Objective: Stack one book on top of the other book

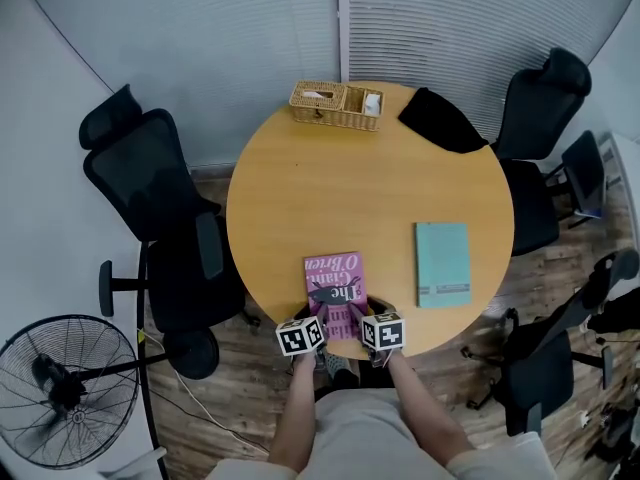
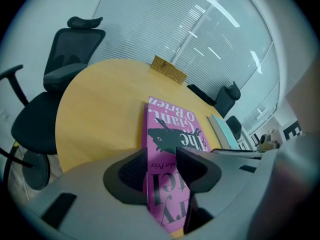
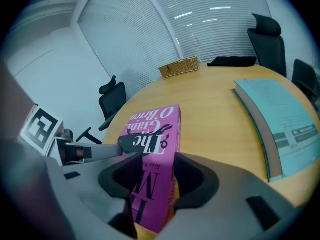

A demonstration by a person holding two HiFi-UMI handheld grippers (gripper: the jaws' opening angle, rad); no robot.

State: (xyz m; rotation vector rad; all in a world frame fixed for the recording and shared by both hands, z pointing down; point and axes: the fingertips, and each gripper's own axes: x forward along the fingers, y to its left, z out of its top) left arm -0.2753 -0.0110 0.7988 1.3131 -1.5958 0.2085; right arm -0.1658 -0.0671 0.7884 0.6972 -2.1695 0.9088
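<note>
A pink book [image 1: 333, 278] lies flat at the near edge of the round wooden table [image 1: 300, 198]. A teal book [image 1: 443, 263] lies flat to its right, apart from it. My left gripper [image 1: 318, 314] grips the pink book's near left corner, and my right gripper [image 1: 362, 314] grips its near right corner. In the left gripper view, the left gripper [image 2: 162, 169] has its pads closed on the pink book [image 2: 172, 134]. In the right gripper view, the right gripper [image 3: 157, 176] clamps the pink book [image 3: 152, 134] at its edge, with the teal book [image 3: 280, 119] to the right.
A wicker basket [image 1: 335, 105] and a black cloth [image 1: 440, 120] sit at the table's far edge. Black office chairs [image 1: 150, 183] stand on both sides. A floor fan [image 1: 60, 388] stands at the lower left.
</note>
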